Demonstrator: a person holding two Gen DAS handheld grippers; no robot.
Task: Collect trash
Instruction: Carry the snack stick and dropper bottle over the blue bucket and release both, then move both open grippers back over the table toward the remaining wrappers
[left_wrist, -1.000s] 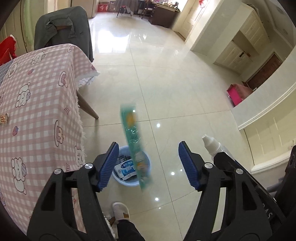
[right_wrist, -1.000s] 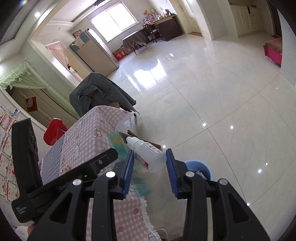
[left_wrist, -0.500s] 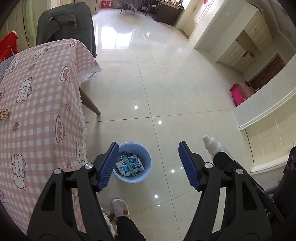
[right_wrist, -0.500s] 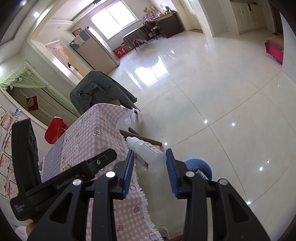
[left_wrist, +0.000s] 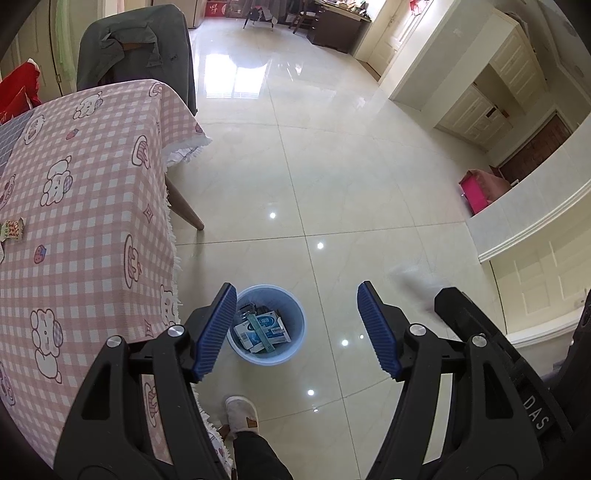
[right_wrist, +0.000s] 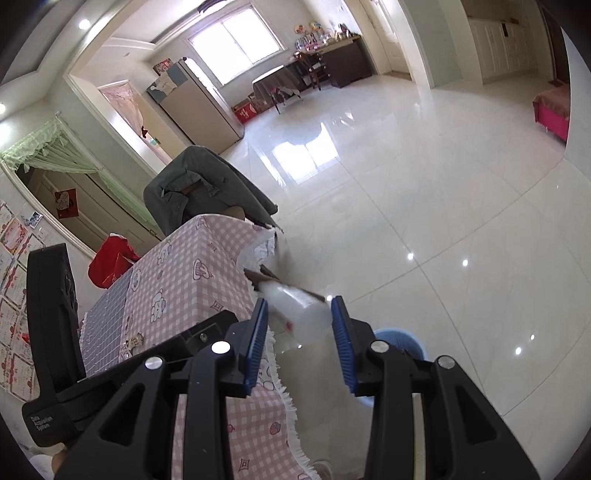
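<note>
My left gripper (left_wrist: 295, 295) stands open and empty, high above a blue trash bin (left_wrist: 300, 332) on the tiled floor. Inside the bin lie blue-and-white packets and a long green wrapper (left_wrist: 258, 328). In the right wrist view my right gripper (right_wrist: 299, 306) is shut on a white plastic bottle (right_wrist: 291, 317). The bottle looks blurred and lies slanted, cap toward the upper left. The bin's rim (right_wrist: 399, 338) shows just below the right finger. A small printed wrapper (left_wrist: 11, 230) lies on the pink checked tablecloth (left_wrist: 92, 221).
The table's edge and wooden leg (left_wrist: 184, 210) are left of the bin. A person's slippered foot (left_wrist: 242, 411) stands just before it. A chair draped with a grey jacket (left_wrist: 136, 44) sits beyond the table. A pink stool (left_wrist: 480, 188) is far right.
The green wrapper fell from between the left jaws into the bin, where it now lies. The bottle in the right gripper has gone blurred. Neither hand has shifted much.
</note>
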